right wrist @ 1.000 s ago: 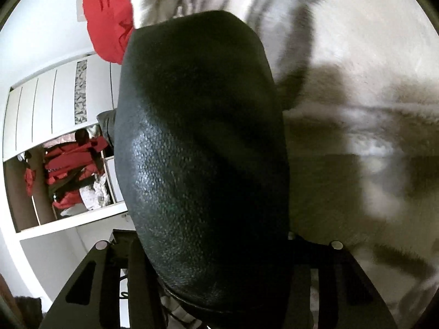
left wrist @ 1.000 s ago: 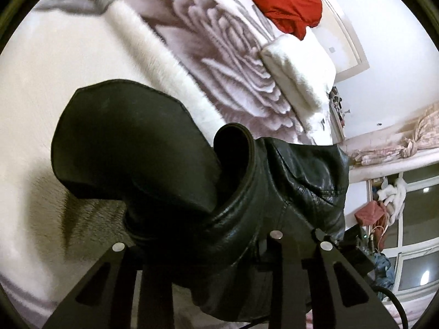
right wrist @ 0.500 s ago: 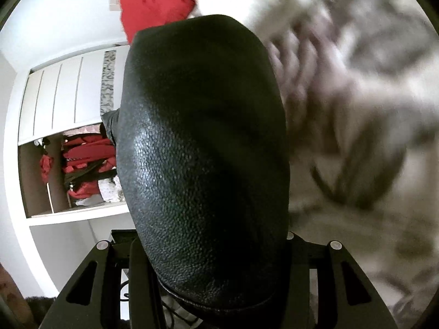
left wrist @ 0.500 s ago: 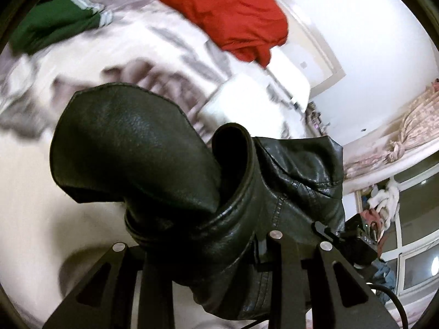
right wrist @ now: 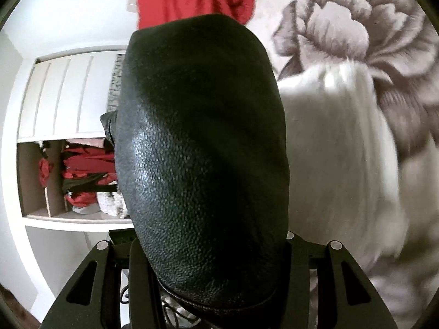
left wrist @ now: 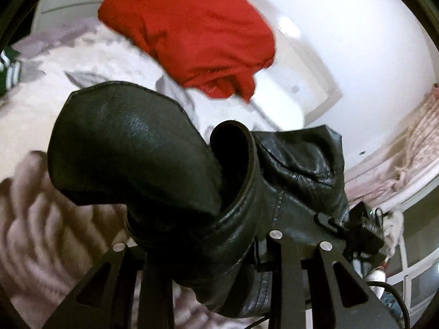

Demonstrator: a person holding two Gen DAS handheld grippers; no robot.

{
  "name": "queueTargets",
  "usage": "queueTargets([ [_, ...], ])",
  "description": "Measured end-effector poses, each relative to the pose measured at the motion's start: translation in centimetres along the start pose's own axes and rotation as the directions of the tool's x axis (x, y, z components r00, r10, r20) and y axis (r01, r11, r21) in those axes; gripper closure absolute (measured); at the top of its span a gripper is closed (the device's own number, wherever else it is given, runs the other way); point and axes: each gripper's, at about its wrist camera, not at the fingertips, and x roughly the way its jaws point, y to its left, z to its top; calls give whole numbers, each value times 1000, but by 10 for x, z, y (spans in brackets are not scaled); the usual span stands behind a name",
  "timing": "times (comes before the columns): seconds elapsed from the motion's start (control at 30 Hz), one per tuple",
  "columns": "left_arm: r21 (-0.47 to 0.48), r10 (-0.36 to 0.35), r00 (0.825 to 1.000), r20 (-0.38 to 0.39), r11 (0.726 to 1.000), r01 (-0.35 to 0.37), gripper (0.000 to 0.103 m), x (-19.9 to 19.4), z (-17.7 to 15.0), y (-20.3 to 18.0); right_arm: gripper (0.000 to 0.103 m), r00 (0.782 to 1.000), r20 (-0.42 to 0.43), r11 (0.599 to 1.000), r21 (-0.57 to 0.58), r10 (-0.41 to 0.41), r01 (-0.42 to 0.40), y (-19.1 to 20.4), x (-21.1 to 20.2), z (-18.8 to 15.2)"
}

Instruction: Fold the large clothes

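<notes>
A black leather jacket [left wrist: 153, 164] is held up above the bed [left wrist: 55, 104], bunched between the two grippers and filling the middle of both wrist views. In the left wrist view a rounded fold of it bulges toward the camera on the left, a curled, stitched edge opens like a tube at the centre, and a creased panel with seams hangs off to the right. The left gripper [left wrist: 211, 249] is clamped on this bundle, its two dark fingers [left wrist: 282, 279] pressed into the leather from either side. In the right wrist view the jacket [right wrist: 200, 164] shows as one smooth, pebbled dome rising straight out from between the fingers [right wrist: 140, 279] of the right gripper [right wrist: 211, 257], which is closed on the jacket's lower edge. Beyond the jacket lies a crumpled red garment [left wrist: 192, 33] at the far end of the bed, near the wall. The bed wears a white fluffy cover printed with large grey flowers [right wrist: 356, 35], and a green garment with white stripes [left wrist: 8, 71] shows at its left edge. In the right wrist view, left of the jacket, an open white wardrobe [right wrist: 60, 104] holds red and dark clothes on a shelf. In the left wrist view, a window [left wrist: 419, 268] and pink draped fabric [left wrist: 411, 148] sit at the far right.
</notes>
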Motion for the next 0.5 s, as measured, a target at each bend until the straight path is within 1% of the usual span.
queueTargets([
  [0.03, -1, 17, 999, -28, 1000, -17, 76, 19, -1, 7, 55, 1000, -16, 1000, 13, -22, 22, -17, 10, 15],
  [0.1, 1, 72, 991, -113, 997, -72, 74, 66, -6, 34, 53, 996, -49, 996, 49, -73, 75, -54, 27, 39],
  [0.13, 1, 75, 988, -138, 997, -75, 71, 79, -10, 44, 52, 994, -59, 992, 79, -90, 95, -74, 31, 53],
  [0.17, 0, 66, 985, -159, 998, -67, 59, 89, -13, 52, 48, 994, -60, 990, 102, -87, 93, -90, 32, 62],
  [0.2, 2, 36, 985, -168, 999, -36, 52, 93, -16, 57, 42, 995, -54, 990, 113, -84, 90, -102, 30, 66],
  [0.23, 14, 17, 986, -165, 1000, -15, 49, 93, -16, 57, 41, 996, -48, 990, 116, -76, 81, -112, 26, 71],
  [0.27, 47, 29, 985, -170, 999, -21, 41, 92, -14, 54, 40, 996, -49, 990, 120, -68, 74, -114, 24, 73],
  [0.3, 82, 49, 984, -174, 996, -36, 35, 89, -13, 50, 35, 996, -55, 989, 128, -64, 70, -117, 20, 74],
  [0.37, 127, 94, 979, -180, 989, -72, 27, 85, -11, 44, 30, 991, -70, 986, 116, -113, 121, -115, 14, 63],
  [0.4, 142, 113, 976, -185, 986, -87, 26, 83, -9, 41, 23, 986, -58, 982, 98, -158, 163, -106, 11, 57],
  [0.43, 155, 125, 976, -180, 983, -98, 26, 79, -8, 39, 21, 967, -23, 965, 53, -255, 256, -93, 2, 51],
  [0.47, 178, 151, 976, -160, 976, -122, 22, 73, -9, 34, 19, 944, 10, 944, 20, -330, 330, -83, -5, 46],
  [0.5, 198, 179, 974, -139, 969, -150, 17, 68, -6, 30, 15, 912, 42, 912, -12, -408, 409, -74, -10, 38],
])
